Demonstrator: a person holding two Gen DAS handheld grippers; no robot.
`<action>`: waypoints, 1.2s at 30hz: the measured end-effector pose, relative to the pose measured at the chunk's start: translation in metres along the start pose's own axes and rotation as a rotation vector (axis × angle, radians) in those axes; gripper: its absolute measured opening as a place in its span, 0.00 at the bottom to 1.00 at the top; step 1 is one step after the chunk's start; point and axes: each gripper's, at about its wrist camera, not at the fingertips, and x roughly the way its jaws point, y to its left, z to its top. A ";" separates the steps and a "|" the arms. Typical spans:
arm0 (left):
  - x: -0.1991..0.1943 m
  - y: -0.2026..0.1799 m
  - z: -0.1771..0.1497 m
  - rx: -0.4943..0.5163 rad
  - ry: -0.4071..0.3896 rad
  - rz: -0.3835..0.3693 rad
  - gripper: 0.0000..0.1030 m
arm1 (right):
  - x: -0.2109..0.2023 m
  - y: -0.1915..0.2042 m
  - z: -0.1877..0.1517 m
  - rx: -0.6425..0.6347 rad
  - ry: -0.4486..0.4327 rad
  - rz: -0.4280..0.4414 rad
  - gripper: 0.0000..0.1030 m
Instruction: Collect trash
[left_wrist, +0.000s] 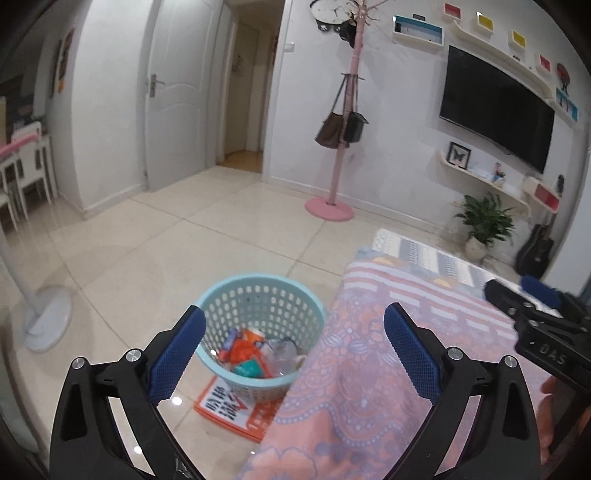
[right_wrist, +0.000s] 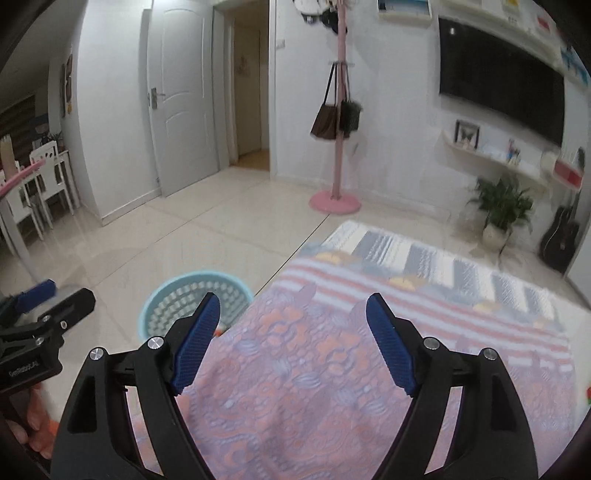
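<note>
Two grippers are hovering above the patterned cloth-covered table (right_wrist: 332, 369), both with their blue-padded fingers spread wide apart and gripping nothing. The left gripper (left_wrist: 291, 345) is hanging over the table's left edge, with the light blue perforated trash basket (left_wrist: 258, 306) showing between its fingers on the tiled floor (left_wrist: 184, 258) just beside that edge. The basket is holding the collected trash (left_wrist: 258, 352): orange and teal wrappers and some crumpled clear plastic, piled at its bottom. It is standing on an orange-and-white printed sheet (left_wrist: 236, 410) that is sticking out from under it toward the camera. The right gripper (right_wrist: 293, 345) is pointing over the middle of the table, to the right of the basket, whose rim (right_wrist: 192, 280) is showing blurred past its left finger. Beyond the basket, a pink coat stand (left_wrist: 338, 155) is carrying two dark bags against the far wall, and a potted plant (left_wrist: 484, 221) is sitting on the floor past the table's far right corner, below a wall-mounted television (left_wrist: 495, 107).
</note>
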 end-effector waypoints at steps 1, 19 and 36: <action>0.001 -0.002 -0.001 0.006 -0.010 0.013 0.92 | -0.001 -0.001 -0.001 -0.002 -0.018 -0.001 0.75; 0.030 -0.024 -0.021 0.056 -0.080 0.133 0.92 | 0.010 -0.011 -0.033 0.055 -0.093 -0.063 0.75; 0.016 -0.015 -0.022 0.008 -0.170 0.154 0.93 | -0.002 -0.009 -0.047 0.041 -0.143 -0.117 0.75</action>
